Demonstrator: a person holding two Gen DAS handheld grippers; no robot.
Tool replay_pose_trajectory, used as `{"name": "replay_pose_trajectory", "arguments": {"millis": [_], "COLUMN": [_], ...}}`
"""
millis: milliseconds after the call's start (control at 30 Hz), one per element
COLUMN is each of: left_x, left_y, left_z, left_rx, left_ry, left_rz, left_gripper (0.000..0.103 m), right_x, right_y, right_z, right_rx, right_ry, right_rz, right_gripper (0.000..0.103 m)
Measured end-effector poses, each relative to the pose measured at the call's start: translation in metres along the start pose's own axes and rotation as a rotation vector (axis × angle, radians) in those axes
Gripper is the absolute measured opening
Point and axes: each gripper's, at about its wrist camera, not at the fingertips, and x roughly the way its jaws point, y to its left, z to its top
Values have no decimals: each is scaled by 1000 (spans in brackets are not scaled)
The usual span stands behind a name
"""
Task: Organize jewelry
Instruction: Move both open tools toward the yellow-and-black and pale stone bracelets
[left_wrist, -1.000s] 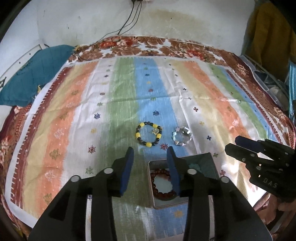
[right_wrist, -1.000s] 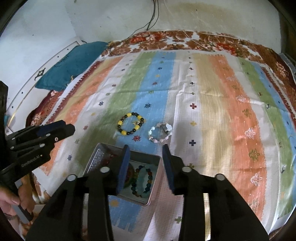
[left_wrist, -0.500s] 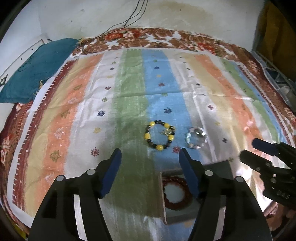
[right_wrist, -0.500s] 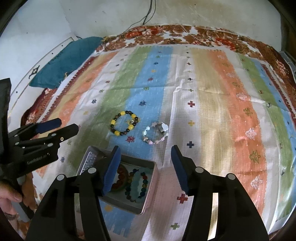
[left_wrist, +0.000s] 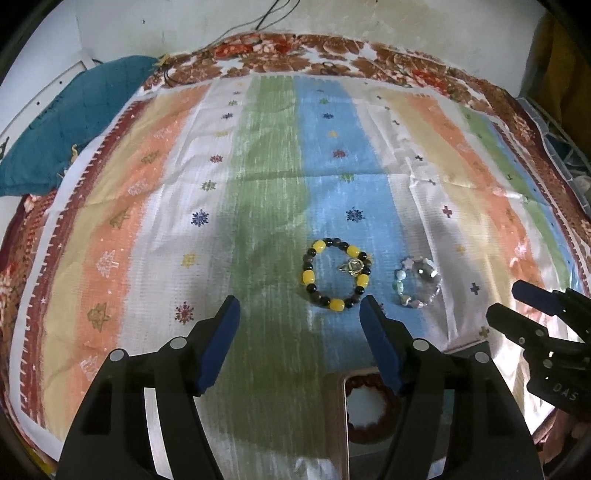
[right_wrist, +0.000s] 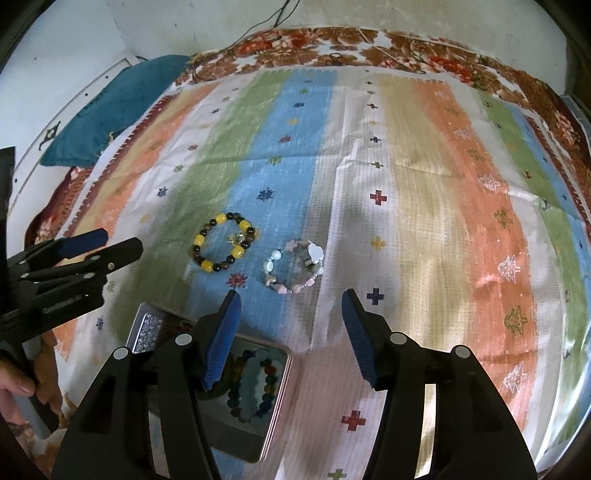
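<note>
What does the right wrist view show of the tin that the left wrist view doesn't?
Only the right wrist view shows the multicolored beaded bracelets in the tin and its patterned side. Only the left wrist view shows the reddish-brown bracelet clearly. Both show the yellow-and-black bracelet and the pale bracelet on the striped cloth, outside the tin.

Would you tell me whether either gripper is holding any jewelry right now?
Neither: the left gripper and right gripper both have empty, open fingers.
</note>
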Motion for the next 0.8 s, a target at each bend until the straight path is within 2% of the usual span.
{"name": "replay_pose_trajectory", "arguments": {"millis": [800], "left_x": [57], "left_y": [-4], "left_z": [17], "left_rx": [71], "left_ry": [85], "left_rz": [27], "left_gripper": [68], "right_x": [68], "right_y": [-10], "right_z": [18], "right_rx": [21], "right_ry": [144], "right_rz": [30], "right_gripper": [57]}}
